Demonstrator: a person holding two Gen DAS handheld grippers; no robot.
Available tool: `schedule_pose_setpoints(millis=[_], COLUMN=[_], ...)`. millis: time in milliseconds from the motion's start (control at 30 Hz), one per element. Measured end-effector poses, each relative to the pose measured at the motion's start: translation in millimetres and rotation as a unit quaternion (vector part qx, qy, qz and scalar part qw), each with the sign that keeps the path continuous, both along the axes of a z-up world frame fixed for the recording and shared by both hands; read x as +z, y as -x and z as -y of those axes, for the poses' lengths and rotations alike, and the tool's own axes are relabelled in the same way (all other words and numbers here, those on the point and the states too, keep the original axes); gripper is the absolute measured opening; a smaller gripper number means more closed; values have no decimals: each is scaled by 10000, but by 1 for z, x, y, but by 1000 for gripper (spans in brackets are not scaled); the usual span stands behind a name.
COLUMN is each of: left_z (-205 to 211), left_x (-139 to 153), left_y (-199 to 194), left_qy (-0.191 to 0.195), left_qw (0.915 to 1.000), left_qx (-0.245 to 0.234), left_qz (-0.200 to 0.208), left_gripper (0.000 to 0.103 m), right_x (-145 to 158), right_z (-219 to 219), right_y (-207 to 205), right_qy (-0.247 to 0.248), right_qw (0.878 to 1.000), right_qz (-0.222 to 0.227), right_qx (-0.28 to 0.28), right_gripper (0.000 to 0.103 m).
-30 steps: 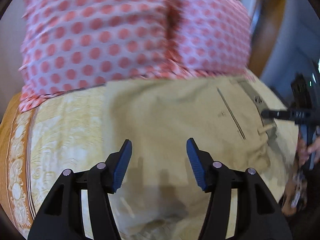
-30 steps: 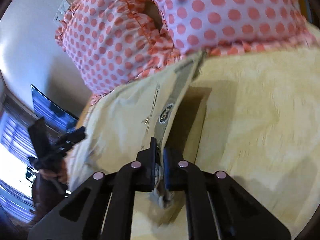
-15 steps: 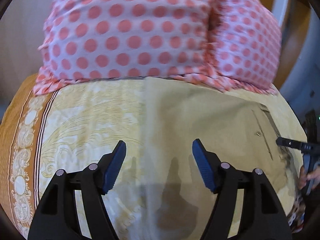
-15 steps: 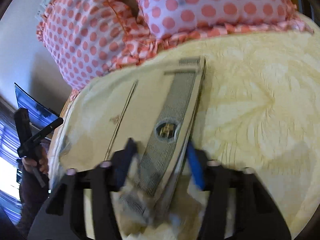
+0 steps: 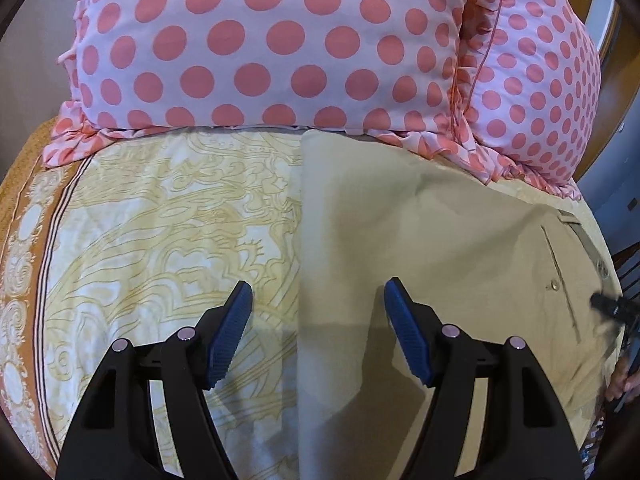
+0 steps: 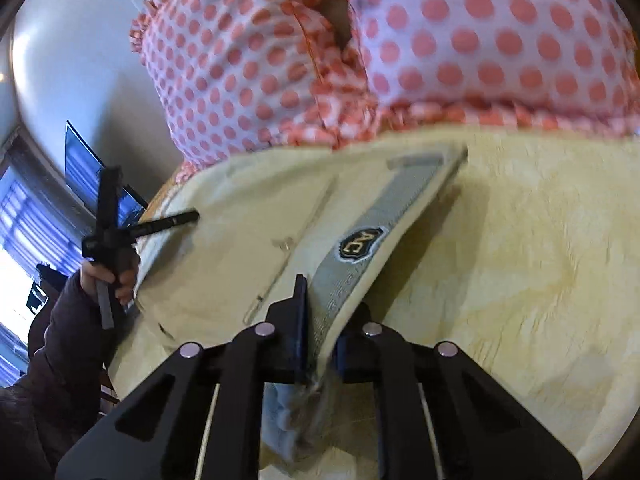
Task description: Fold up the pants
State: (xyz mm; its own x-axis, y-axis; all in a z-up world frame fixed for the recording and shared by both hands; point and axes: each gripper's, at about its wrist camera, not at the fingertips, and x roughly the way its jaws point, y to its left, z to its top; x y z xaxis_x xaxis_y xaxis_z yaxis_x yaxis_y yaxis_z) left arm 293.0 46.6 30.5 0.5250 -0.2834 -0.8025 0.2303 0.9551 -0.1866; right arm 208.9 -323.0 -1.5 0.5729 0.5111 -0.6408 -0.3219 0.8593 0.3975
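Khaki pants (image 5: 432, 248) lie flat on a yellow patterned bedspread (image 5: 168, 232), waist end to the right. My left gripper (image 5: 316, 332) is open and empty, hovering over the pants' left edge, blue pads (image 5: 230, 336) wide apart. In the right wrist view my right gripper (image 6: 320, 320) is shut on the pants' waistband (image 6: 372, 240), a grey inner band with a badge, lifting that edge off the bed. The pants (image 6: 248, 232) spread to the left there, and the other gripper shows at far left (image 6: 168, 222).
Two pink polka-dot pillows (image 5: 280, 40) (image 6: 480, 40) lie against the far edge of the pants. An orange bedspread border (image 5: 24, 280) runs along the left. A window and a screen (image 6: 80, 168) stand beyond the bed.
My right gripper opened half a second ago and has shut again on the waistband. My left gripper moved left, so the pants' left edge now lies between its fingers.
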Motion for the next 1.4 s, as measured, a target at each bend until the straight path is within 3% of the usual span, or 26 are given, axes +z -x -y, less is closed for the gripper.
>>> schedule_pose_setpoints(millis=[100,167,267,333,400,467,500,600,733,800,867,933,1100,1233,1333,1400], left_z=[3,5,12,17,19,17,15,15,11,8,12,21,49,72,77,72], left_x=[1,0,-3,-5,-4,-4,-3,-2,7,19,33,42,39,23,14,9], left_y=[-3,-5,-7,-8,-6,-5,-4,4,23,42,69,90,136,159,166,166], left_qy=[39,103,148,64,-15,-9,-3,-56,-251,-34,263,320,399,-220,-665,-1176], left_qw=[10000,9999,9999,10000,10000,10000,10000,9999,9996,9997,9979,9951,9865,9830,9810,9785], left_qx=[32,26,-5,-20,-47,-4,26,10,15,-113,-453,-756,-1475,-1654,-1532,-1263], left_qz=[-5,-40,-72,-46,-18,-82,-87,-128,106,235,391,552,587,762,989,1132], left_gripper=[70,70,70,70,70,72,72,73,73,73,73,74,77,77,77,77], right_x=[26,25,-10,-22,-19,-14,-15,-18,-24,-22,-25,-26,-1,6,6,6], right_z=[1,9,24,28,30,28,27,30,37,41,38,37,46,38,43,43], right_y=[-18,-30,-39,-33,-20,-14,-14,-17,-20,-15,-13,-11,0,6,10,15], right_qy=[267,471,550,447,193,305,370,252,168,81,114,7,-1094,-1119,-1673,-1985], right_qw=[9988,9977,9971,9966,9974,9974,9969,9960,9927,9925,9924,9927,9868,9863,9769,9706], right_qz=[416,446,-160,-365,-377,-261,-302,-488,-883,-907,-974,-979,-948,-947,-1052,-1100], right_qx=[34,-171,-492,-591,-586,-606,-633,-710,-807,-816,-746,-700,-723,-762,-820,-807], right_gripper=[10,10,11,22,28,27,20,20,37,39,33,15,10,10,9,10])
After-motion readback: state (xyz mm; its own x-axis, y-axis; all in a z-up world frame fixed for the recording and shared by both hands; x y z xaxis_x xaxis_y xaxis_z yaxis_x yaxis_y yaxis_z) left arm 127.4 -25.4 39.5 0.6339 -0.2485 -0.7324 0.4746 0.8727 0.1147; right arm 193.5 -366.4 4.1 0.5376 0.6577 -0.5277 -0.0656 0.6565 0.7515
